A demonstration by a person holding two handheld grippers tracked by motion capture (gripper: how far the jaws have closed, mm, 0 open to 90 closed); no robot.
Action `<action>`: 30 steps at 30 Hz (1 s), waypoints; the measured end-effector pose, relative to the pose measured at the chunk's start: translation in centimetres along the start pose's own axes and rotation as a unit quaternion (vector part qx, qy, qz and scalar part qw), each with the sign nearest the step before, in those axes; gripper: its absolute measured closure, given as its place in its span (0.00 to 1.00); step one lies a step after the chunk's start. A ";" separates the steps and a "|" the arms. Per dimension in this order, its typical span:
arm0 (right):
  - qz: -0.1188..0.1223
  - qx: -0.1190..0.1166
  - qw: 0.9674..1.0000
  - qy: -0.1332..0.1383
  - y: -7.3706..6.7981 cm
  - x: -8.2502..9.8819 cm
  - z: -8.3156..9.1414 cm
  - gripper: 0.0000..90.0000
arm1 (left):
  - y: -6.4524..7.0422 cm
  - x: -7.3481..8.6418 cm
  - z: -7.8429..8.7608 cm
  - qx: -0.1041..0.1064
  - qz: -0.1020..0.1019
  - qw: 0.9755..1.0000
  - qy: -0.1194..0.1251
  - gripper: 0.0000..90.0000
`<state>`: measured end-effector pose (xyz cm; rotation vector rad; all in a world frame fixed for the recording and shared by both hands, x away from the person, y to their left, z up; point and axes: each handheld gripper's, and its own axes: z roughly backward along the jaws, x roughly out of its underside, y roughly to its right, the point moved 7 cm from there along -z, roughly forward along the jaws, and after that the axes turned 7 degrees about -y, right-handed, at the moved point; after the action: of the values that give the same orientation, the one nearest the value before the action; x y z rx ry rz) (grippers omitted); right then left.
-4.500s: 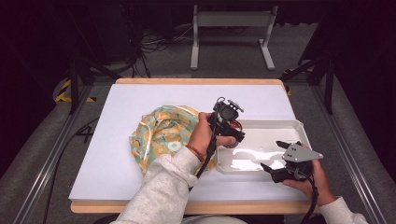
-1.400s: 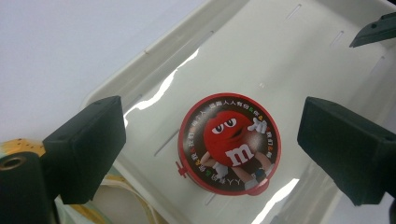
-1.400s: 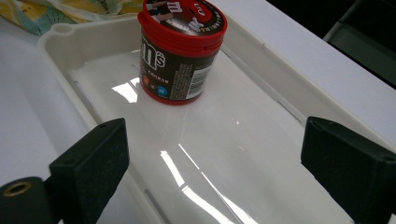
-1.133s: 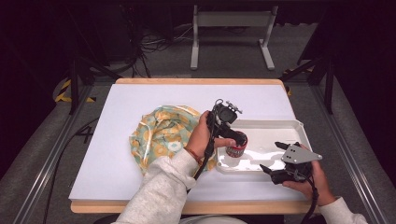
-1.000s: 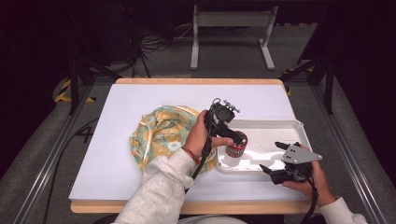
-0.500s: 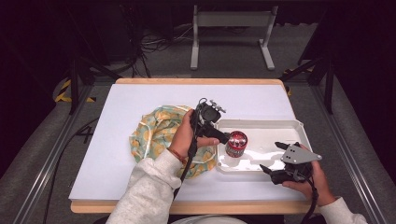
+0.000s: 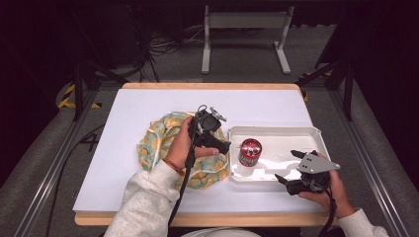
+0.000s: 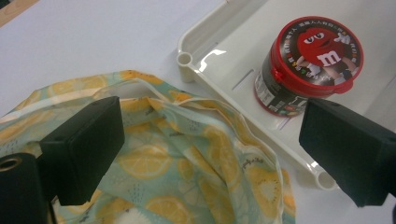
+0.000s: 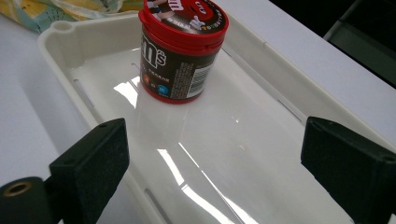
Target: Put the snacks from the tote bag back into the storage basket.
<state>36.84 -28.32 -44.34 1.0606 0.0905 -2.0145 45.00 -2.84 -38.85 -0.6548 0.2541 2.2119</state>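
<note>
both tongs gape empty, left tongs (image 7: 221, 146) over the lemon-print bag (image 8: 187, 163): dip straight in, clear of the m&m's tub (image 7: 250, 151) upright at the tray (image 7: 276, 174)'s left end.

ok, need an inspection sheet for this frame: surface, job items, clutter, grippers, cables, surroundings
Surface: white table top with a wooden edge, mostly bare.
Job's things: red-lidded candy tub upright in the left end of the white tray; lemon-print cloth bag lying just left of the tray.
Clutter: nothing seen.
Grippers: left gripper open over the bag, jaws toward the tub, holding nothing; right gripper open at the tray's near right edge, holding nothing.
Cables: left gripper's cable trails along the sleeve; loose cables on the floor beyond the table.
Surroundings: grey stand behind, dark room.
</note>
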 end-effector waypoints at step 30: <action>-0.007 0.003 1.000 0.003 0.1 0.0 0.0 0.08 | -2.8 3.8 0.4 -0.011 -0.021 1.000 -0.014 0.08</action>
<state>36.95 -28.39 -44.30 1.0729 0.0966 -2.0258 44.85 1.62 -40.48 -0.6337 0.2001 2.1846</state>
